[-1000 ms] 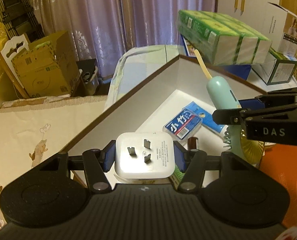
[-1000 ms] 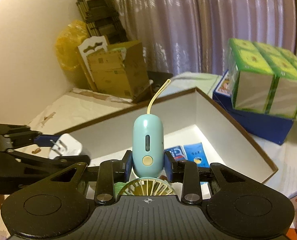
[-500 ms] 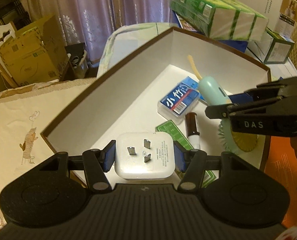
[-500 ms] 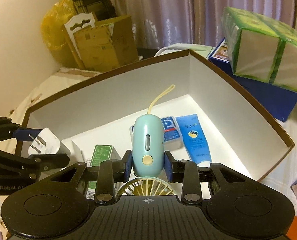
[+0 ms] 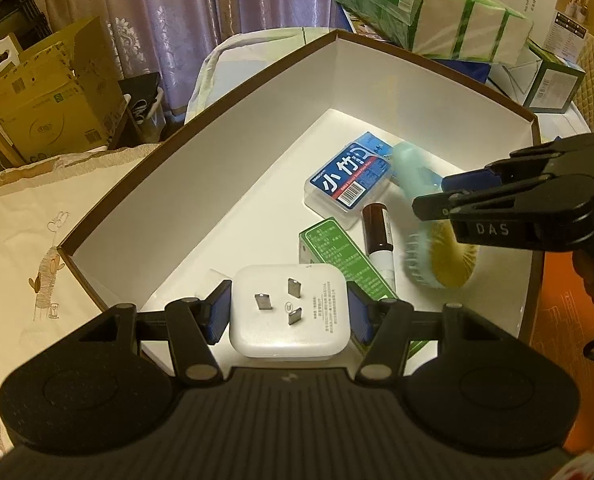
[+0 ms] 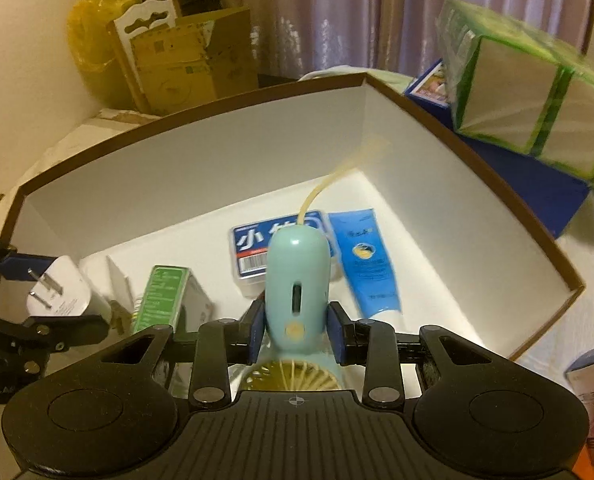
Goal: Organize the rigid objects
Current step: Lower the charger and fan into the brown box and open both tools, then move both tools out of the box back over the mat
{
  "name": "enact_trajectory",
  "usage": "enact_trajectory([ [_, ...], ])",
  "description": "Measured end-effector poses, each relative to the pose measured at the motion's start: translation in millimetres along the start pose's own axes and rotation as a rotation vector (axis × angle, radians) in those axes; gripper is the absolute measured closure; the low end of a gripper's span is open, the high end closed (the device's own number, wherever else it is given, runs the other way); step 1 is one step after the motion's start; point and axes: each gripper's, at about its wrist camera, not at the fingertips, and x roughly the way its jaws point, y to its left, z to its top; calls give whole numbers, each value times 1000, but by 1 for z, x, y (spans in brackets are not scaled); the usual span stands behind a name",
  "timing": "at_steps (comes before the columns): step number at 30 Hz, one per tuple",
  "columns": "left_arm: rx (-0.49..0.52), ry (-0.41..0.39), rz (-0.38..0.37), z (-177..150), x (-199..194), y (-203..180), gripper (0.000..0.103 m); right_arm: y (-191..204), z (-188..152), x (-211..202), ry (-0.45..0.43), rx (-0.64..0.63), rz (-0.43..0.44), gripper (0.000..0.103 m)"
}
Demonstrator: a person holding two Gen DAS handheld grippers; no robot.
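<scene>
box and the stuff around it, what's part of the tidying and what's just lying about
In the job:
box
plug, in left gripper
fan, in right gripper
blue case
green carton
tube

Lying about:
tissue packs
cardboard box
curtain

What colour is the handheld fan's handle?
Pale mint blue; the fan handle shows best in the right wrist view.

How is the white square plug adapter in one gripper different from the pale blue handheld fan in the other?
The white square plug adapter is a flat rounded block with three metal prongs; the pale blue handheld fan is a slim rounded handle with a yellow-bladed head and a strap. The adapter fills a wide gap in the left gripper; the fan sits in the right gripper's narrow one. Both are clamped above the open white box.
</scene>
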Motion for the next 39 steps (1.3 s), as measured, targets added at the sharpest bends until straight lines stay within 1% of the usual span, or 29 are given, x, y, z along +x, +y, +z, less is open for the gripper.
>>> enact_trajectory([
  [3, -9, 9, -3, 0, 1, 0, 48, -1, 1, -2, 13, 8, -4, 72],
  [6, -10, 8, -8, -2, -1, -2, 48, 0, -1, -9, 6, 3, 3, 71],
  [9, 3, -7, -17, -2, -6, -5, 51, 2, -2, -17, -5, 8, 23, 65],
  [13, 20, -16, -18, -2, -9, -10, 49, 7, -4, -25, -15, 9, 35, 54],
  [16, 22, -13, -17, -3, -10, -12, 48, 8, -6, -30, -11, 23, 50, 51],
  [22, 16, -19, -9, -3, -14, -12, 48, 10, -10, -39, -19, 16, 50, 49],
  [39, 15, -57, 14, -4, -34, -15, 48, 13, -20, -61, -51, 13, 55, 48],
])
